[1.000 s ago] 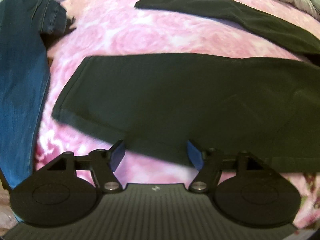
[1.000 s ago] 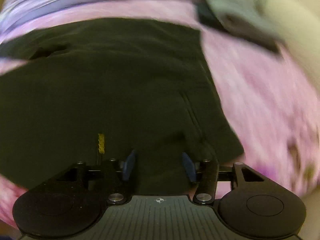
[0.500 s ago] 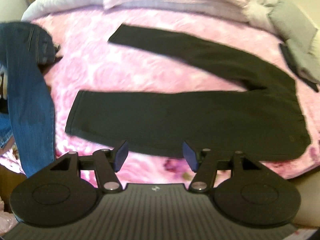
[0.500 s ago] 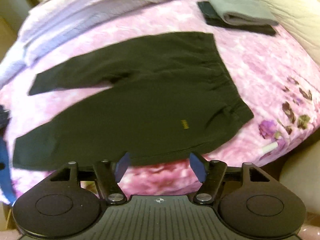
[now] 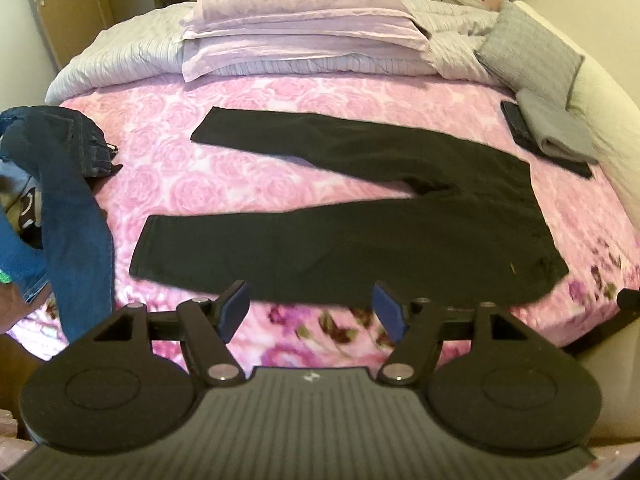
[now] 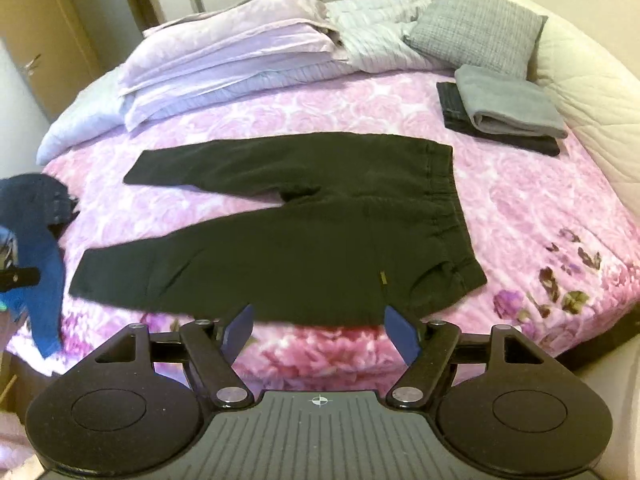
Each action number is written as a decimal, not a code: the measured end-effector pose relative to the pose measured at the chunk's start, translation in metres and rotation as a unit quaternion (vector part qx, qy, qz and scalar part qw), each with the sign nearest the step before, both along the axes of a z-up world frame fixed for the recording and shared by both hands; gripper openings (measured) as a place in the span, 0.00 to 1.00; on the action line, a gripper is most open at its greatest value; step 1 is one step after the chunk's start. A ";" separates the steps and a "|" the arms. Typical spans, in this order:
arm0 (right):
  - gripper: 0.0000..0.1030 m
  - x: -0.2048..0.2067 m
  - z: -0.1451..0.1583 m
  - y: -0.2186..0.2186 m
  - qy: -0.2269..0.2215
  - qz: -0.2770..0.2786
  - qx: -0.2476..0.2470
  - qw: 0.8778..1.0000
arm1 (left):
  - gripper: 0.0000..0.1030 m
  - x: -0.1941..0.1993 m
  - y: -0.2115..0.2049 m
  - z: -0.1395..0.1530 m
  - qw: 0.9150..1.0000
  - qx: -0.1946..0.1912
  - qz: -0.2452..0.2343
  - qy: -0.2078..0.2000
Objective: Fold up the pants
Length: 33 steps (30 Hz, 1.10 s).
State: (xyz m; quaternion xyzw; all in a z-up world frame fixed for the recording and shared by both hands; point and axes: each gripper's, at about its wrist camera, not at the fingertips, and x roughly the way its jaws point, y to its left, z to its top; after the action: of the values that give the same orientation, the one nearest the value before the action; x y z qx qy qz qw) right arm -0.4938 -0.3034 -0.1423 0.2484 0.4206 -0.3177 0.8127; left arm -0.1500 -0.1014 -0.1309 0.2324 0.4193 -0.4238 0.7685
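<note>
Within the last second both tools had pulled up and back from the black pants (image 5: 360, 236) — from close over the fabric to a view of the whole bed (image 5: 320, 96). The left tool (image 5: 310, 310) and right tool (image 6: 320, 330) were empty, jaws opening wide, while the pants lay flat, legs splayed apart — spread out, I judged, folding not yet begun.

Bed (image 5: 256, 184), pink floral cover; black pants (image 5: 360, 236) flat; jeans (image 5: 72, 216); folded clothes (image 6: 504, 116); pillows (image 5: 296, 28).
</note>
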 end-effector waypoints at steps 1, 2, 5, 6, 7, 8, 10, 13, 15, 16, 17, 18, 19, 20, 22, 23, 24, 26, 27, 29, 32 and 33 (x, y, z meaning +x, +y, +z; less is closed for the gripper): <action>0.68 -0.009 0.003 0.006 0.002 -0.002 0.000 1.000 | 0.63 -0.009 0.005 0.001 1.000 0.001 -0.001 -0.003; 0.68 -0.018 0.004 0.011 0.003 -0.003 -0.001 1.000 | 0.63 -0.018 0.010 0.002 1.000 0.001 -0.003 -0.005; 0.68 -0.040 0.005 0.025 0.006 -0.009 0.003 1.000 | 0.63 -0.040 0.026 0.005 1.000 0.007 -0.003 -0.004; 0.68 -0.047 0.006 0.030 0.007 -0.011 0.004 1.000 | 0.63 -0.047 0.032 0.007 1.000 0.007 -0.004 -0.006; 0.68 -0.054 0.007 0.035 0.007 -0.011 0.005 1.000 | 0.63 -0.052 0.036 0.008 1.000 0.007 -0.004 -0.008; 0.68 -0.059 0.008 0.038 0.006 -0.010 0.005 1.000 | 0.63 -0.058 0.041 0.010 1.000 0.006 -0.003 -0.009; 0.68 -0.067 0.011 0.044 0.005 -0.009 0.003 1.000 | 0.63 -0.066 0.049 0.014 1.000 0.004 -0.002 -0.011; 0.68 -0.075 0.014 0.055 0.000 -0.003 0.000 1.000 | 0.63 -0.077 0.059 0.020 1.000 -0.001 -0.001 -0.018; 0.68 -0.077 0.016 0.060 -0.002 0.002 -0.002 1.000 | 0.63 -0.083 0.065 0.023 1.000 -0.003 0.000 -0.021; 0.68 -0.077 0.016 0.062 -0.003 0.004 -0.002 1.000 | 0.64 -0.084 0.068 0.024 1.000 -0.004 0.000 -0.022; 0.68 -0.077 0.017 0.065 -0.004 0.007 -0.002 1.000 | 0.65 -0.086 0.071 0.025 1.000 -0.004 0.000 -0.023; 0.68 -0.076 0.017 0.068 -0.005 0.011 -0.002 1.000 | 0.65 -0.088 0.073 0.026 1.000 -0.004 0.001 -0.024; 0.68 -0.076 0.017 0.070 -0.005 0.014 -0.002 1.000 | 0.65 -0.089 0.076 0.026 1.000 -0.004 0.001 -0.024; 0.68 -0.075 0.016 0.072 -0.006 0.016 -0.001 1.000 | 0.65 -0.091 0.078 0.027 1.000 -0.004 0.002 -0.025; 0.68 -0.074 0.016 0.076 -0.007 0.022 0.000 1.000 | 0.65 -0.093 0.080 0.028 1.000 -0.004 0.003 -0.027; 0.68 -0.074 0.016 0.078 -0.007 0.025 0.000 1.000 | 0.65 -0.094 0.081 0.029 1.000 -0.004 0.004 -0.028; 0.68 -0.074 0.015 0.079 -0.007 0.026 0.000 1.000 | 0.65 -0.094 0.083 0.029 1.000 -0.004 0.004 -0.029; 0.68 -0.073 0.015 0.081 -0.007 0.029 -0.001 1.000 | 0.65 -0.096 0.086 0.031 0.999 -0.005 0.004 -0.031; 0.68 -0.073 0.015 0.082 -0.007 0.030 -0.001 1.000 | 0.65 -0.096 0.087 0.031 0.999 -0.004 0.005 -0.031; 0.68 -0.072 0.015 0.083 -0.006 0.031 -0.002 0.999 | 0.65 -0.096 0.089 0.031 1.000 -0.004 0.006 -0.031; 0.68 -0.073 0.014 0.083 -0.005 0.033 -0.002 0.999 | 0.65 -0.096 0.090 0.031 1.000 -0.004 0.007 -0.030; 0.68 -0.073 0.014 0.083 -0.004 0.033 -0.003 0.999 | 0.65 -0.096 0.090 0.031 1.000 -0.004 0.006 -0.030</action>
State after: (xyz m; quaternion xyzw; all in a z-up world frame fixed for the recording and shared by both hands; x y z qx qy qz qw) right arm -0.5664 -0.2207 -0.1279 0.2334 0.4244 -0.2906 0.8252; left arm -0.2457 -0.0113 -0.0998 0.2393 0.3957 -0.4134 0.7844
